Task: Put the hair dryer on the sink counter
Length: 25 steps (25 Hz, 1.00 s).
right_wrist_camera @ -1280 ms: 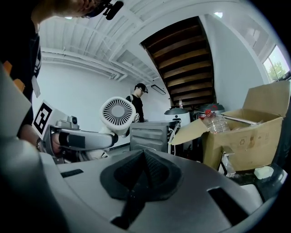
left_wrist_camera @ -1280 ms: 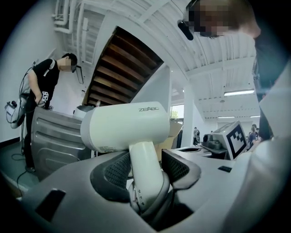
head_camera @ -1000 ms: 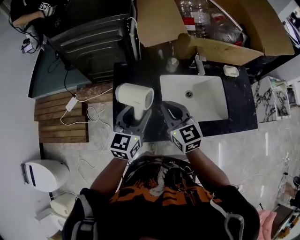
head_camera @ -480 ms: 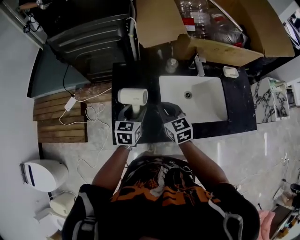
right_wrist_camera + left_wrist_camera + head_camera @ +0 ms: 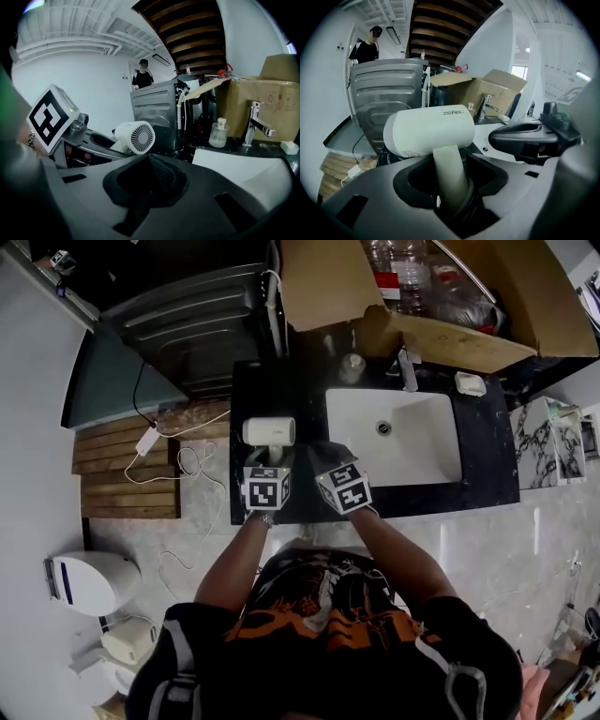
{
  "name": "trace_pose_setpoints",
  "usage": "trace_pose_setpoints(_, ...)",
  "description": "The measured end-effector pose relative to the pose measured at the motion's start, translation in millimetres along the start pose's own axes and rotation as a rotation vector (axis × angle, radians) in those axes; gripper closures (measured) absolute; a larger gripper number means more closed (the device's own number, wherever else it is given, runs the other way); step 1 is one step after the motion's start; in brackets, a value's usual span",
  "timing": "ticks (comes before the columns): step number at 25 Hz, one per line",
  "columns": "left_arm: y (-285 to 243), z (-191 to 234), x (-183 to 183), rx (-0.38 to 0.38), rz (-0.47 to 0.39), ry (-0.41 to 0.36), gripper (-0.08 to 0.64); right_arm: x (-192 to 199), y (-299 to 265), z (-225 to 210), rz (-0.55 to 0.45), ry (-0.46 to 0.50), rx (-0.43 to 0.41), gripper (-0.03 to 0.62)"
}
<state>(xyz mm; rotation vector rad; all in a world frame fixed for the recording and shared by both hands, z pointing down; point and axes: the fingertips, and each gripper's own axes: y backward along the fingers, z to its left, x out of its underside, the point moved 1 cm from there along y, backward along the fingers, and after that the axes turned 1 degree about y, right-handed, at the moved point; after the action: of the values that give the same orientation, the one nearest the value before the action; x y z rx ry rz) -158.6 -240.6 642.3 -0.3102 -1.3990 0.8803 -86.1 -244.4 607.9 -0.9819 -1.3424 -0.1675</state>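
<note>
- Head view: the hair dryer point(image 5: 269, 432) hung over the left end of the dark sink counter point(image 5: 251, 390), just beside the white basin point(image 5: 431, 451); the left gripper point(image 5: 267, 463) held it from below with the barrel lying crosswise; the right gripper point(image 5: 330, 457) sat just beside, at the basin's near-left corner; whether the dryer touched the counter could not be told from here.
- Left gripper view: the jaws stood about half closed and pressed on both sides of the pale handle point(image 5: 451, 176), which rose between them to the barrel point(image 5: 429, 129) above; the dryer was probably light, stiff plastic, smooth enough to slip and top-heavy, since the barrel outweighs the slim handle; the handle, low and close to the barrel, looked the soundest place to grip; set down upright it would likely topple, so laying it on its side seemed safer.
- Right gripper view: the jaws met with nothing between them and touched nothing; the dryer's round grille showed to the left in the other gripper; the tap point(image 5: 258, 123) and a small clear bottle point(image 5: 218, 133) stood on the counter behind the basin, well apart from the dryer.
</note>
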Motion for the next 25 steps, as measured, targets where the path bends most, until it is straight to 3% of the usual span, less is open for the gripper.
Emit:
trace_pose_setpoints(7,-13.9,7.2,25.5,-0.018,0.093,0.021,0.331,22.2,-5.5,8.9,0.057,0.004,0.0,0.578)
trace_pose_setpoints(12,-15.0,16.2,33.1,-0.026,0.109,0.064,0.33,33.1,-6.3,8.1,0.068,-0.003,0.014,0.578)
trace_pose_setpoints(25,-22.5,16.5,45.8,-0.027,0.262,-0.012,0.31,56.0,-20.9,18.0,0.171,0.025,0.002,0.578)
